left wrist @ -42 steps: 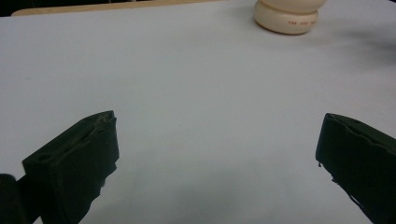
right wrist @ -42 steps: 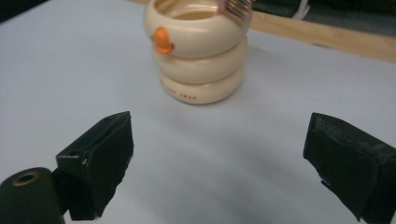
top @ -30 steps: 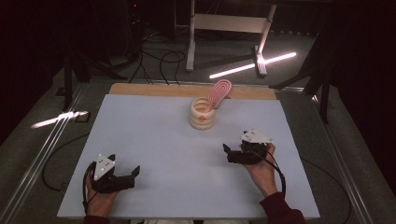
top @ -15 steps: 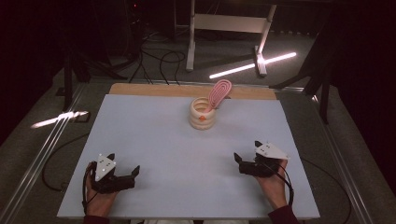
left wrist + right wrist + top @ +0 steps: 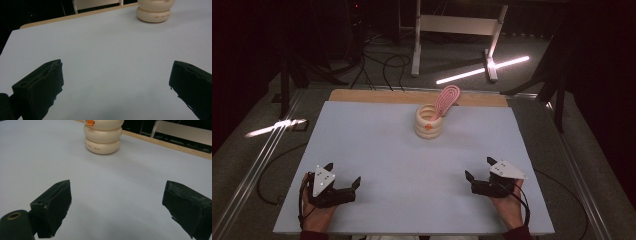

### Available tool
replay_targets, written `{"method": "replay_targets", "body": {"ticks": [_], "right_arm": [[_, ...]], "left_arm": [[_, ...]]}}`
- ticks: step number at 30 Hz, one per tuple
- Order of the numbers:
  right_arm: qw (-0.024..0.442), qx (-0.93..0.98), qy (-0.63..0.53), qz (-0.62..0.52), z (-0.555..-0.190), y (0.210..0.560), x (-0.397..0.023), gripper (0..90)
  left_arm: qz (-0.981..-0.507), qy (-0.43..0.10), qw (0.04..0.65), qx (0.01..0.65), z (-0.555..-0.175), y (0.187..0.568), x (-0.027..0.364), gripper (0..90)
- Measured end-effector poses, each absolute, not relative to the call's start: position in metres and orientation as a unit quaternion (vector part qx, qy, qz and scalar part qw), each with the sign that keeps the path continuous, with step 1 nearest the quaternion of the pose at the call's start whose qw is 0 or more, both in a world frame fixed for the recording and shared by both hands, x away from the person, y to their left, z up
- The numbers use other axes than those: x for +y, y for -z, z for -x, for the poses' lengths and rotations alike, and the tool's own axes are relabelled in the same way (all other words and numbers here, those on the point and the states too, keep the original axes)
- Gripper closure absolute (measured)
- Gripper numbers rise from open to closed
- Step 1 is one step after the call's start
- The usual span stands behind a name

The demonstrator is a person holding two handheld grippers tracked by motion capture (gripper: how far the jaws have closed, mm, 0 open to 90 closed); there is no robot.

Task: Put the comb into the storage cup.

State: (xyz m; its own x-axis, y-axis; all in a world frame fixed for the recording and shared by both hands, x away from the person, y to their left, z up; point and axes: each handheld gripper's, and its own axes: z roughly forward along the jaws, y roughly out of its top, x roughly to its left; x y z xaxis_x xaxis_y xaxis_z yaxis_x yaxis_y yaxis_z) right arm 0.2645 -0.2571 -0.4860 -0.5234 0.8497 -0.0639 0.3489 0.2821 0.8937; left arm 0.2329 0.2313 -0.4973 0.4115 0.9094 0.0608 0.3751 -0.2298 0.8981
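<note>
both grippers gape, holding nothing; ribbed cup [image 5: 102,138] cropped; pink thing [image 5: 446,100] perhaps a spoon

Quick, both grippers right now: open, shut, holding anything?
Left gripper: open, holding nothing.
Right gripper: open, holding nothing.

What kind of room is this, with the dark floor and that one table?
Probably a lab or recording studio, not a home. A pale blue-grey table top stands under a spotlight, black cables trail over the dark floor, and a white metal stand sits behind. A cream ringed ceramic holder is the lone prop.
</note>
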Motion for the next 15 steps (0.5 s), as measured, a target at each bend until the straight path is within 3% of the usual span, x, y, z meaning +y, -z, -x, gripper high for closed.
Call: {"method": "replay_targets", "body": {"ticks": [15], "right_arm": [[0.268, 0.739, -0.47, -0.403, -0.253, 0.485, -0.268, 8.6]], "left_arm": [[-0.723, -0.316, 0.445, 0.423, -0.228, 0.491, 0.235, 0.0]]}}
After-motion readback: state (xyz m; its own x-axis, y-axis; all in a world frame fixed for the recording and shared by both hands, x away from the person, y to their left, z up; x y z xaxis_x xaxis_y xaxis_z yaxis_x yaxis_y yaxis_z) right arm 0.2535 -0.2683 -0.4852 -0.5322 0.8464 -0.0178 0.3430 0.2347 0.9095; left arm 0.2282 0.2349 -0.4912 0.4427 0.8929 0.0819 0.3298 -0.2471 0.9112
